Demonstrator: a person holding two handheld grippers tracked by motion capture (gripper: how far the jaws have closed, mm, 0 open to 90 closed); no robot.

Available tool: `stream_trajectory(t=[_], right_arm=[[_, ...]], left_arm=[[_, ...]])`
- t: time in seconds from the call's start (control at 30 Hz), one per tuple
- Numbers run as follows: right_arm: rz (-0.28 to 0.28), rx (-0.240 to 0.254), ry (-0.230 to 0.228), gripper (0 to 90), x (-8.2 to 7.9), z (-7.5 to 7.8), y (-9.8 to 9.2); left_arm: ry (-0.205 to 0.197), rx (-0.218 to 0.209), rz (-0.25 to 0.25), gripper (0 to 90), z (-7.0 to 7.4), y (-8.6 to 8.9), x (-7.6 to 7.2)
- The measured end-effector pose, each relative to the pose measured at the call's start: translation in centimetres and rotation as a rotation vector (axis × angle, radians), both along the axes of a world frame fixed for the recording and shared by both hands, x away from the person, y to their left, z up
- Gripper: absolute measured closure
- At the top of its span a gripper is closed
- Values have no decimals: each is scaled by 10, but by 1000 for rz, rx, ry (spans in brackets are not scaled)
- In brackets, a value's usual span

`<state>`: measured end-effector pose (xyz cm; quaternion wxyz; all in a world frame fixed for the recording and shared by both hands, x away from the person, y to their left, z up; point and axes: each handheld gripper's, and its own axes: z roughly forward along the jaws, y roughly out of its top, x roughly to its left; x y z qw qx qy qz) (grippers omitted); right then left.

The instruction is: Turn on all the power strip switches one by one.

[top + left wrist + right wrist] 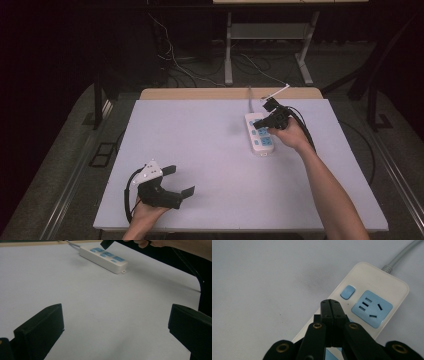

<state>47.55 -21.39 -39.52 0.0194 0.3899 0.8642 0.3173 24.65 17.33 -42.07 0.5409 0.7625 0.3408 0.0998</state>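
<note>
The white surface (200, 165) carries a white power strip (259, 136) at its far right, cable trailing off the back edge. The right claw (333, 305), jaws pressed together and empty, hovers over the strip near its blue switch (347, 292), probably to press it. The left claw (181, 181) rests spread wide and idle at the near left.

It looked like a lab or recording studio: black curtains (60, 45) closed off the back, loose cables (175, 62) trailed over grey carpet (65, 165), a metal-legged desk frame (265, 35) stood behind, and a bare white tabletop (200, 150) served as the work surface.
</note>
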Motion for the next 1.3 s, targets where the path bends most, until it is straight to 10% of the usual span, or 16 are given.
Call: stream_trajectory(t=[1.3], right_arm=[[7,-4,16,900,3,-16,7]], left_arm=[[-6,0,-4,0,1,-1,-2]])
